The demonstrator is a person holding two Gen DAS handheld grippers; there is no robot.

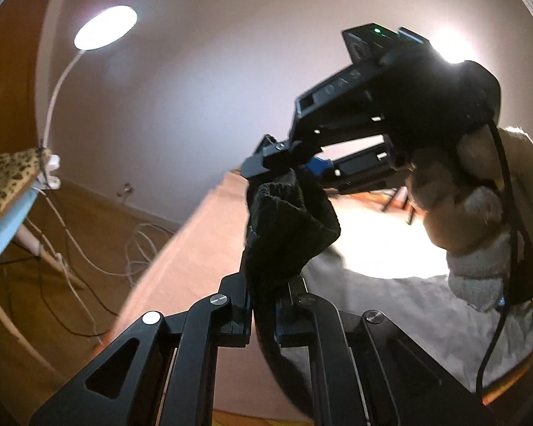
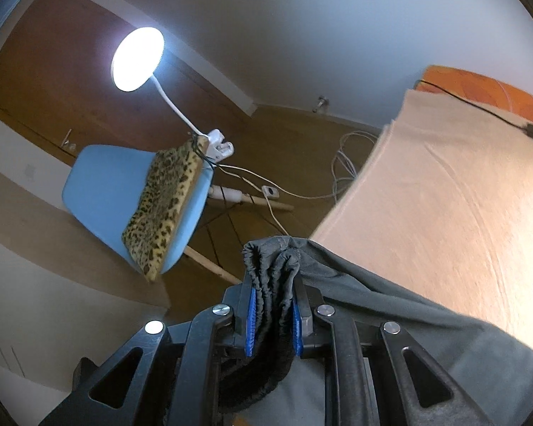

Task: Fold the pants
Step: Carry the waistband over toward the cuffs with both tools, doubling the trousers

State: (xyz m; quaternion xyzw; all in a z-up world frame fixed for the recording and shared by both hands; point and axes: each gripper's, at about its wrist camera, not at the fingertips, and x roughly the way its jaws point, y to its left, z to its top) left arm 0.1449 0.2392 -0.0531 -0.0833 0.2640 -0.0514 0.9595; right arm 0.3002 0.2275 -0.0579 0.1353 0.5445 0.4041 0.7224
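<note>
Right wrist view: right gripper (image 2: 272, 314) clamped pants (image 2: 391, 305) waistband
Left gripper (image 1: 263, 314): clenched on pants fabric
Progress: pants lifted off bed (image 2: 444, 184) edge, folding not done

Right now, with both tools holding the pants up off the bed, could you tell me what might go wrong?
1. The left tool pinches only a thin fold of the pants, so the fabric could slip free.
2. The right tool grips bunched elastic waistband; the layers might fold unevenly.
3. White cables lie looped on the floor beside the bed, a snag or trip hazard.
</note>
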